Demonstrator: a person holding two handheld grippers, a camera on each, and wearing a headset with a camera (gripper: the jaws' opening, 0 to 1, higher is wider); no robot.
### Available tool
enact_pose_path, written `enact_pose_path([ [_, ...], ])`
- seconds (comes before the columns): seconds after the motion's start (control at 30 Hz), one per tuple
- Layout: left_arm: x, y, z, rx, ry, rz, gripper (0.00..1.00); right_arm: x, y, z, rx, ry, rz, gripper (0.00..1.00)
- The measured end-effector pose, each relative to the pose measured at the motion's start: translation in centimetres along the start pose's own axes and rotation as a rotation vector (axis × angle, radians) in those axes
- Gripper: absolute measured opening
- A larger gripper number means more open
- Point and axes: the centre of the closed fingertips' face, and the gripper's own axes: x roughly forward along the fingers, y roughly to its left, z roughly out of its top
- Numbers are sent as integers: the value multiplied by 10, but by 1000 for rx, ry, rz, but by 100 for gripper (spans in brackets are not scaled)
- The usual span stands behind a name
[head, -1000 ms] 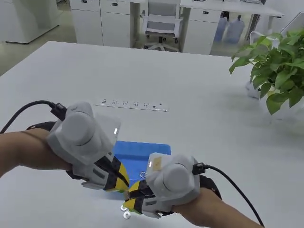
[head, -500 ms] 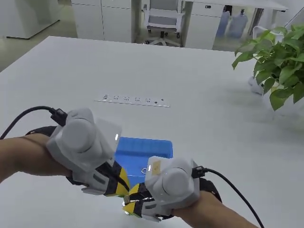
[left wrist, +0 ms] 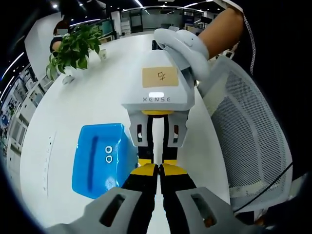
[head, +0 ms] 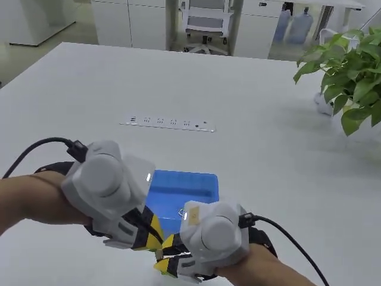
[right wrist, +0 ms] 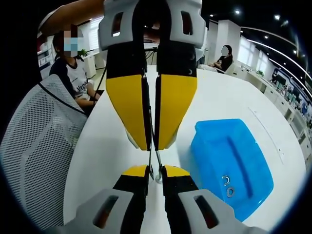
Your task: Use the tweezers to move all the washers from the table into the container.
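Evidently the left gripper (left wrist: 159, 170) and right gripper (right wrist: 156, 172) both pinch the tweezers (right wrist: 154, 158), jaws nearly closed, the container (head: 184, 182) lying just beyond them

The container (head: 184, 186) is bright blue and the washers (left wrist: 108, 154) in it are silver. The left gripper (left wrist: 159, 169) and right gripper (right wrist: 156, 171) have pale grey bodies and jaws banded yellow and black. The tweezers (right wrist: 155, 163) are silvery, the table (head: 250, 119) white, the plant (head: 351, 65) green, the cable (head: 30, 152) black, and the chair (right wrist: 34, 146) grey-white mesh.
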Motion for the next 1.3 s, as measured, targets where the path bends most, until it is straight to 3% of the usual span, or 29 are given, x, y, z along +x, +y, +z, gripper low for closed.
enact_pose_path([
  [0.53, 1, 6, -1, -19, -19, 6, 6, 1, 0, -5, 4, 10, -2, 15],
  [1.3, 3, 5, 1, -18, -24, 2, 6, 0, -2, -5, 15, 2, -1, 10],
])
